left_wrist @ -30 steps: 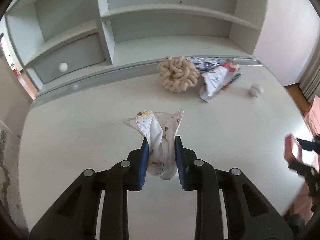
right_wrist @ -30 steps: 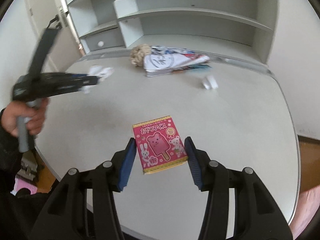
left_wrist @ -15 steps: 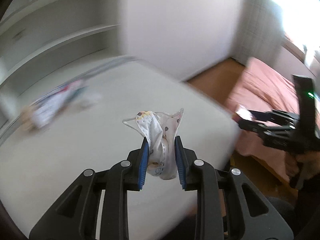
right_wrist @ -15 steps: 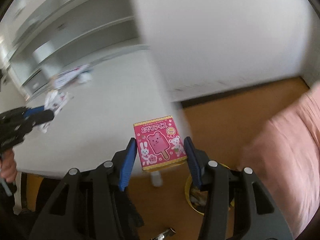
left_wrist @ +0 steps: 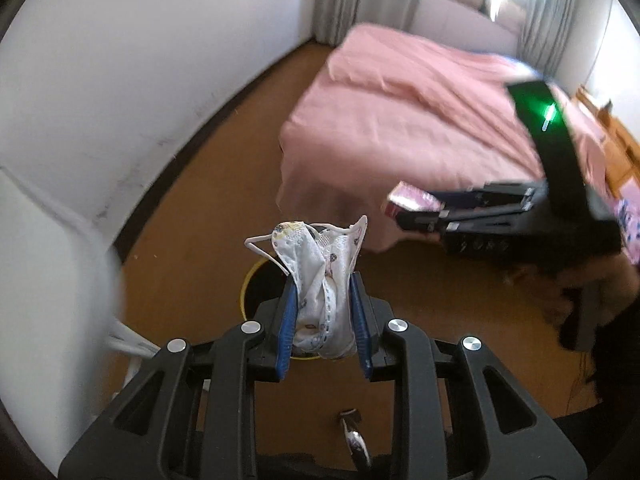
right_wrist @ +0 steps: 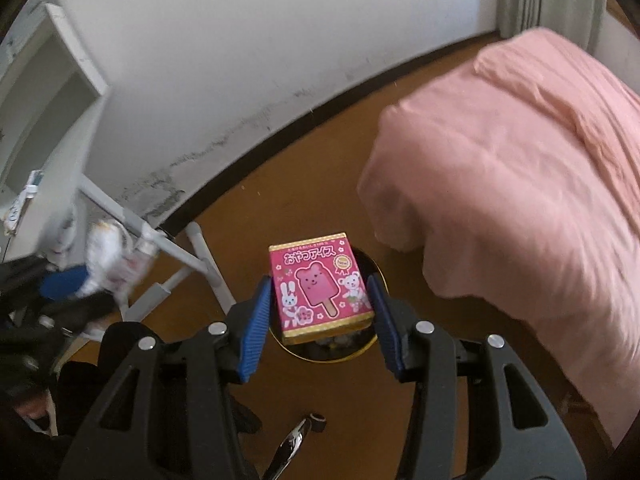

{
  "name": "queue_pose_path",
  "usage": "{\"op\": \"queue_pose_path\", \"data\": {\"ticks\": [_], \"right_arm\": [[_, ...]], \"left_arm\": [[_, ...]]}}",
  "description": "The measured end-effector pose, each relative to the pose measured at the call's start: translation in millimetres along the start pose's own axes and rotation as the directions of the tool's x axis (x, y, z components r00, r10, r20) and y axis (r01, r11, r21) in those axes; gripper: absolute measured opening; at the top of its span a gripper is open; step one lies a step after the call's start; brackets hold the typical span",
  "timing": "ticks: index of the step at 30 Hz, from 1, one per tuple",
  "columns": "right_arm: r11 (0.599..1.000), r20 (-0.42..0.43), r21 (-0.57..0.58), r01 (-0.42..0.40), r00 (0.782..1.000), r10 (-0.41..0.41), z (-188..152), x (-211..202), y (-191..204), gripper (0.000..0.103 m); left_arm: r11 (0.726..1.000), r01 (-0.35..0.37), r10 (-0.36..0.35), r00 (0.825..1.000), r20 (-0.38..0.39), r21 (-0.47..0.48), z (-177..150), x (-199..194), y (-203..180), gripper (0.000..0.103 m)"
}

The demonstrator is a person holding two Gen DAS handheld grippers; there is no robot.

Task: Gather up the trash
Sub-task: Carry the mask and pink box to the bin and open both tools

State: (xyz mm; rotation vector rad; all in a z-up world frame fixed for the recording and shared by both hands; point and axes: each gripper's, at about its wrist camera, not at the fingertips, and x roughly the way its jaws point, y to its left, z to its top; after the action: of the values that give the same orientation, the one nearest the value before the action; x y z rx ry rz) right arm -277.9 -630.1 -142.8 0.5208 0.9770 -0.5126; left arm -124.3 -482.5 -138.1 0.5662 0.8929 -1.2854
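**Both grippers carry trash above the floor bin**

Brown wooden floor (right_wrist: 256, 208) fills the lower part of both views, with a white wall (right_wrist: 240, 60) behind it and a bed under a pink cover (right_wrist: 520, 184) on the right side. On the floor stands a round bin with a yellow rim (right_wrist: 362, 354); some small trash pieces lie in its dark inside.

In the left wrist view, the left gripper (left_wrist: 324, 312) is clamped on a crumpled white face mask (left_wrist: 322, 280) with small coloured prints. The blue pads (left_wrist: 289, 328) press on it from both sides, and its ear loop sticks out to the upper left. The yellow rim of the bin (left_wrist: 250, 280) is visible just behind and below the mask, mostly hidden by it.

In the right wrist view, the right gripper (right_wrist: 322, 308) holds a pink ice-cream box (right_wrist: 320, 284) with a bear-shaped ice pop, a rabbit and a small bear printed on it. The box sits between the blue pads, gripped at its two sides, directly above the bin opening. At the left edge of this view, blurred, the other gripper with the mask is seen beside the white metal legs (right_wrist: 188, 256) of a furniture piece.
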Motion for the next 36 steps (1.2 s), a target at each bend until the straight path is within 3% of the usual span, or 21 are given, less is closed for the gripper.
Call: {"op": "queue_pose_path", "data": {"ticks": [8, 15, 21, 22, 24, 25, 28, 31, 36], "right_arm": [[0.999, -0.16, 0.028, -0.042, 0.986, 0.046, -3, 90, -23, 0.044], [0.996, -0.259, 0.072, -0.06, 0.963, 0.077, 0, 163, -27, 0.041], [0.994, -0.274, 0.09, -0.062, 0.958, 0.084, 3, 178, -25, 0.041], [0.993, -0.269, 0.095, -0.064, 0.959, 0.087, 5, 178, -25, 0.042], [0.992, -0.261, 0.105, -0.068, 0.961, 0.093, 6, 174, -26, 0.064], [0.992, -0.25, 0.106, -0.064, 0.964, 0.089, 7, 170, -26, 0.067], [0.991, -0.243, 0.116, -0.068, 0.965, 0.094, 9, 165, -27, 0.067], [0.992, -0.224, 0.116, -0.059, 0.971, 0.084, 12, 153, -29, 0.067], [0.993, -0.169, 0.117, -0.028, 0.984, 0.048, 16, 113, -33, 0.071]], "left_arm": [[0.997, 0.017, -0.028, 0.987, -0.161, -0.071, -23, 109, 23, 0.025], [0.994, -0.017, -0.01, 0.969, -0.246, -0.108, -43, 159, 35, 0.025], [0.99, -0.013, -0.025, 0.964, -0.266, -0.142, -44, 176, 43, 0.025], [0.989, -0.012, -0.028, 0.963, -0.266, -0.147, -43, 179, 47, 0.027], [0.987, -0.006, -0.037, 0.964, -0.264, -0.158, -41, 181, 48, 0.043], [0.987, -0.005, -0.038, 0.964, -0.262, -0.161, -41, 179, 47, 0.05], [0.989, -0.007, -0.033, 0.965, -0.259, -0.151, -37, 178, 44, 0.062], [0.991, 0.013, -0.046, 0.968, -0.246, -0.134, -31, 173, 37, 0.066], [0.997, 0.031, -0.044, 0.981, -0.19, -0.072, -15, 141, 15, 0.079]]}}
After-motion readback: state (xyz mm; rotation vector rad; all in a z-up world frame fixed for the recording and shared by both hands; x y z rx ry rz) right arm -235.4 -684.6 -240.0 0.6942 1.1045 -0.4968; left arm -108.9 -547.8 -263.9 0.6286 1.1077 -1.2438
